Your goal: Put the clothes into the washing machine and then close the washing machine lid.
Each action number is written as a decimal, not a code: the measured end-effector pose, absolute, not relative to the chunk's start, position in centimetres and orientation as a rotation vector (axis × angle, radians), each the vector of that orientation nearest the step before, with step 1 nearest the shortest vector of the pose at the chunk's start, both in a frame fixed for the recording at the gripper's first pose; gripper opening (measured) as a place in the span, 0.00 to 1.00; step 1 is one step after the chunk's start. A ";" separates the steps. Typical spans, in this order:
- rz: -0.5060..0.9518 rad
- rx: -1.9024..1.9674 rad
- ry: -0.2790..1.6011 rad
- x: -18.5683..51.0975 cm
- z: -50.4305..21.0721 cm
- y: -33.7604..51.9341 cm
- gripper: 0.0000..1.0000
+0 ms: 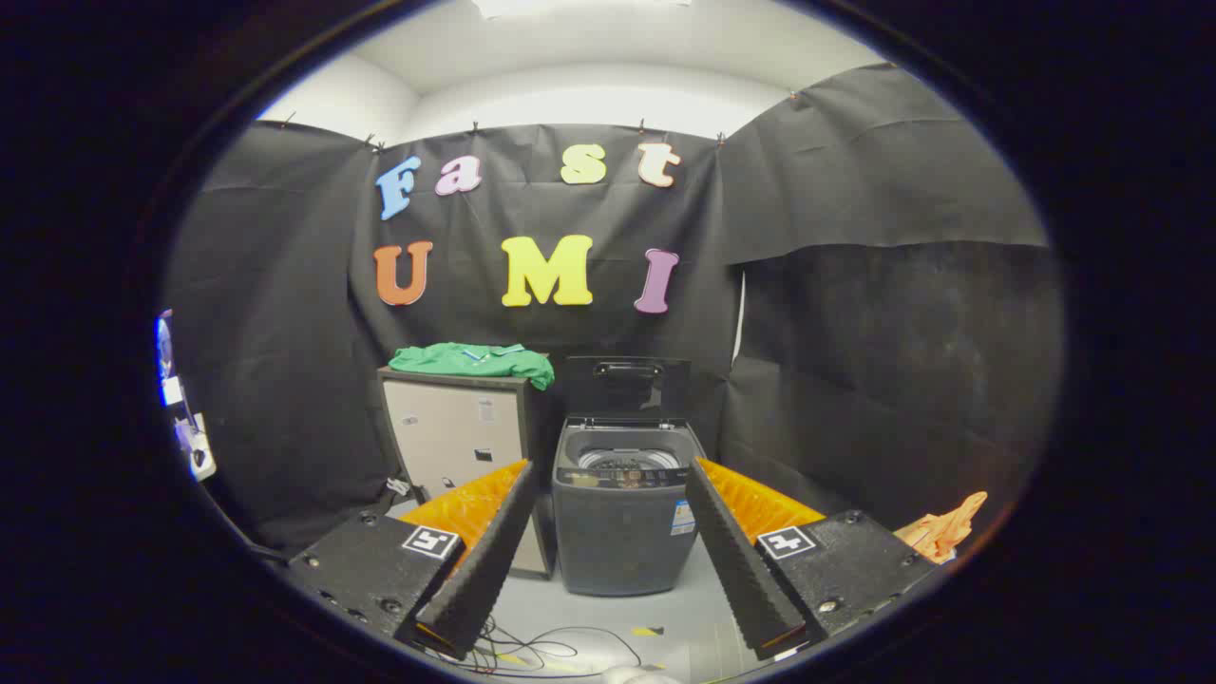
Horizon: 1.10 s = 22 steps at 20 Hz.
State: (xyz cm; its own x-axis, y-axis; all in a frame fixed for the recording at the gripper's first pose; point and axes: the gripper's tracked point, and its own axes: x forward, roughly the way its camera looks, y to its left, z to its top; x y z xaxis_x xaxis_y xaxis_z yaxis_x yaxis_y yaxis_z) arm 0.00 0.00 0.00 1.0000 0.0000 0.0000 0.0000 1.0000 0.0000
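My tongs [608, 532] are released, holding nothing. The green clothes [472, 361] lie on the cabinet [456, 432] beside the washing machine [622, 513], whose lid [622, 385] stands raised for loading.

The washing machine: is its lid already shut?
No. The washing machine stands beyond the open gripper with its lid raised upright, drum opening showing.
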 end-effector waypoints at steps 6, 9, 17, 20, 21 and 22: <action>-0.001 0.009 -0.003 -0.2 0.1 -0.1 0.99; -0.001 0.022 0.008 0.0 -0.1 -0.1 0.99; -0.002 0.021 -0.009 1.7 1.6 0.1 0.99; -0.012 0.021 -0.030 3.2 3.8 0.1 0.99; -0.007 0.022 -0.035 3.8 4.7 0.3 0.99; -0.007 0.021 -0.041 4.5 5.7 0.5 0.99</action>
